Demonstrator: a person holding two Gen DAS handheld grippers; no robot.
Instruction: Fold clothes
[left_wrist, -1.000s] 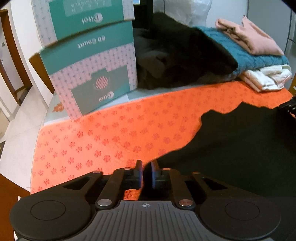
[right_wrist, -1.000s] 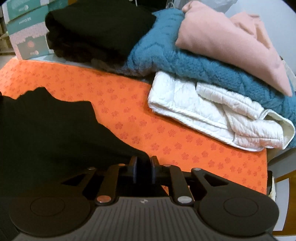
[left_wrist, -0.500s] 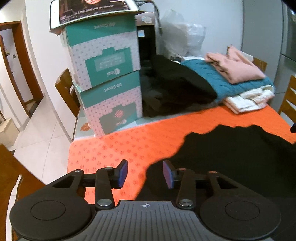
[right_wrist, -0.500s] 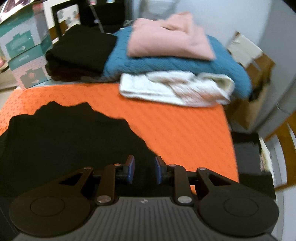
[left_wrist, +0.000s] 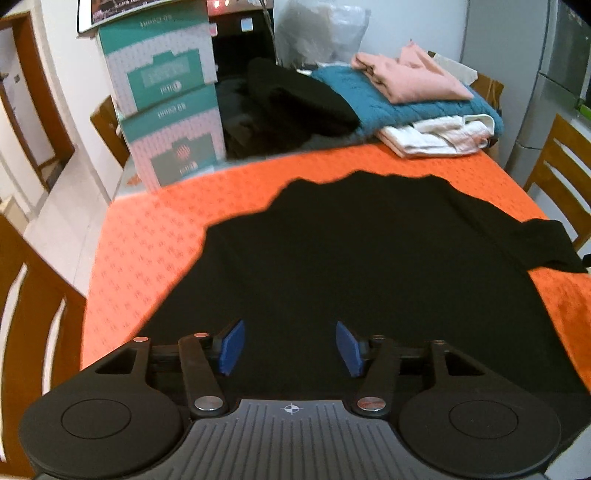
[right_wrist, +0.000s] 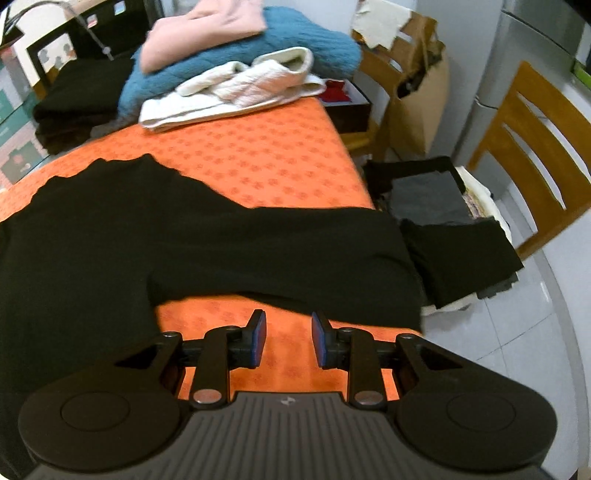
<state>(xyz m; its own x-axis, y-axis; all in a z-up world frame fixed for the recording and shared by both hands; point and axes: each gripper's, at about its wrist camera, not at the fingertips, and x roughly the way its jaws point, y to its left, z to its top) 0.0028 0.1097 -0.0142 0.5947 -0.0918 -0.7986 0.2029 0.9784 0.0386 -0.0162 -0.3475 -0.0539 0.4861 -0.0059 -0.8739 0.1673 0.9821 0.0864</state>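
A black long-sleeved garment (left_wrist: 354, 258) lies spread flat on the orange flower-patterned cloth (left_wrist: 147, 236). One sleeve (right_wrist: 314, 243) stretches right, its end hanging over the table edge. My left gripper (left_wrist: 290, 347) hovers above the near part of the garment, its jaws opening, nothing between the blue pads. My right gripper (right_wrist: 289, 338) hangs over bare orange cloth just in front of the sleeve, its jaws also opening and empty.
At the table's far side sit folded clothes: a black pile (left_wrist: 295, 103), a teal knit (left_wrist: 406, 107) under a pink top (left_wrist: 410, 79), a white quilted piece (left_wrist: 436, 136). Two stacked teal boxes (left_wrist: 170, 107) stand back left. Wooden chairs (right_wrist: 535, 147) and a basket of dark clothes (right_wrist: 436, 192) flank the table.
Both grippers let go of the black garment, opened and pulled back and up. The garment now lies spread out, and the right view has swung to the table's right edge.
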